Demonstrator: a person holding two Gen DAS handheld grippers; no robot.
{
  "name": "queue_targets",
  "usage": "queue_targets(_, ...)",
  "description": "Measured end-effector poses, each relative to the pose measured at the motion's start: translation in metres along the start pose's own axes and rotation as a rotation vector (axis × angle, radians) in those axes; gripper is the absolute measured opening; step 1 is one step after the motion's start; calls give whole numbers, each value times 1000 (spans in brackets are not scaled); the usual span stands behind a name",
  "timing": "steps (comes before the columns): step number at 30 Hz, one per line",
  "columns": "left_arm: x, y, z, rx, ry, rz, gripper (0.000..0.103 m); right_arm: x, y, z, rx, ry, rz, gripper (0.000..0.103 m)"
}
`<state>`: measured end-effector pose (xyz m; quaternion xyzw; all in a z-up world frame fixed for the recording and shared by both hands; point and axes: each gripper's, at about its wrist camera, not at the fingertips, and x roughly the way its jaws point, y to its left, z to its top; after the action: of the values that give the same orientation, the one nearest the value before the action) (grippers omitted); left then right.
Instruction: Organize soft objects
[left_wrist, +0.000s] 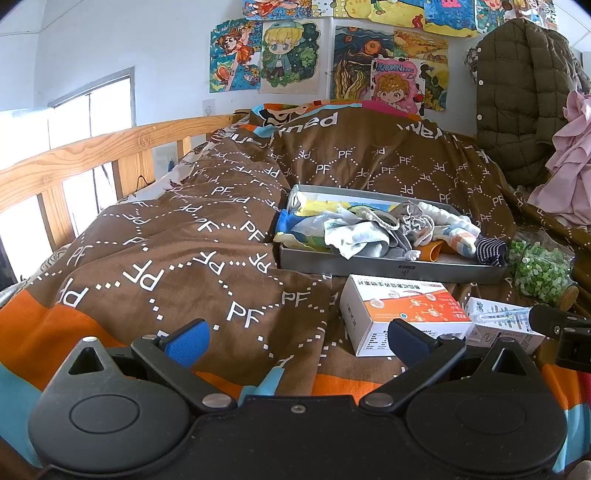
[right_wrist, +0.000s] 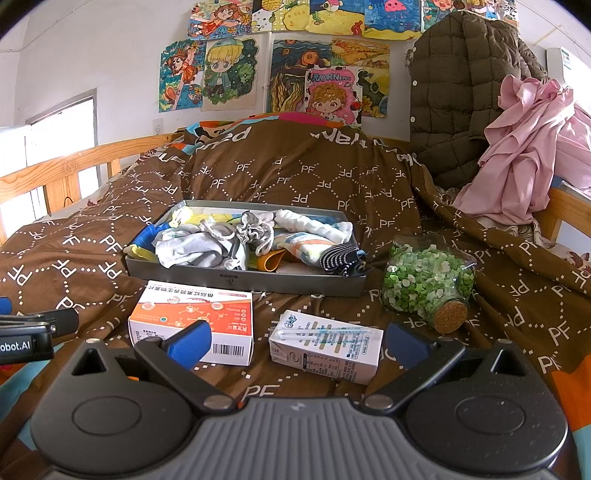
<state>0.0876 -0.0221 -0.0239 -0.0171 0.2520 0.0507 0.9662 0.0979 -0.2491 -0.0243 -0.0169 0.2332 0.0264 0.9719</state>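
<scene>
A shallow grey tray (left_wrist: 388, 266) (right_wrist: 236, 282) lies on the brown bedspread, filled with soft items: a grey-white cloth (right_wrist: 195, 247), a grey drawstring pouch (right_wrist: 255, 229), a white rolled towel (right_wrist: 314, 223), a striped dark sock (right_wrist: 341, 260) and an orange piece (right_wrist: 271, 260). My left gripper (left_wrist: 299, 338) is open and empty, low over the bedspread in front of the tray. My right gripper (right_wrist: 295, 341) is open and empty, with its fingers either side of a small white carton (right_wrist: 325, 349).
An orange-and-white medicine box (right_wrist: 192, 314) (left_wrist: 402, 314) lies in front of the tray. A corked glass jar of green bits (right_wrist: 428, 280) (left_wrist: 539, 271) lies on its side at the right. A wooden bed rail (left_wrist: 74, 155) runs along the left. A quilted jacket (right_wrist: 461, 92) and pink clothes (right_wrist: 524, 147) hang at the right.
</scene>
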Motion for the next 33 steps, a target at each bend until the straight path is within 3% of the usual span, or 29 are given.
queue_targets(33,4,3,-1,-19,29,10,102,2,3,-3,-2,25,12,103)
